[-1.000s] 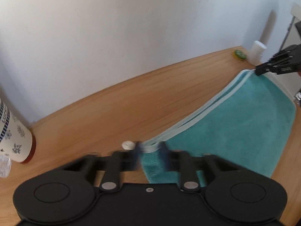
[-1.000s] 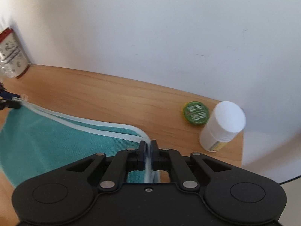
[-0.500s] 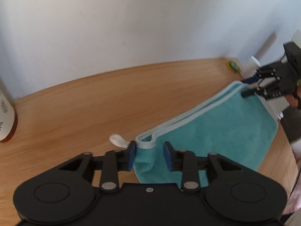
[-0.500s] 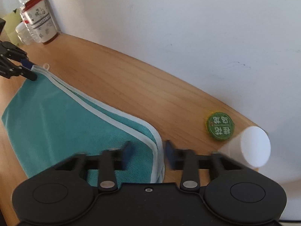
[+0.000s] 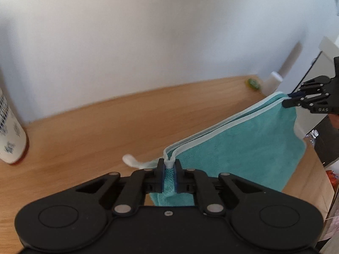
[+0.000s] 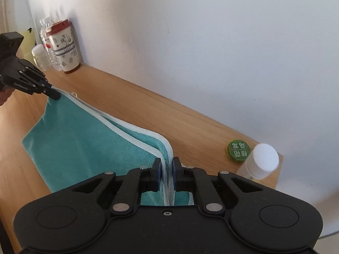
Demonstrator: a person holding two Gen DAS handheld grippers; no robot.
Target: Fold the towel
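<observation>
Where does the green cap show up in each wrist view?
Left wrist: green cap lies far right on the table, by the wall.
Right wrist: green cap lies lower right, near the table's end.
Shared landmark: the white bottle stands just right of it in both.

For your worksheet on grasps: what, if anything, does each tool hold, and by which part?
Both hold the teal towel: the left tool and the right tool each pinch one end of its doubled white-trimmed edge.

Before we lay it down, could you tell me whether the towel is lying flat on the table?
No, the towel hangs stretched between both hand-held grippers above the table.
</observation>
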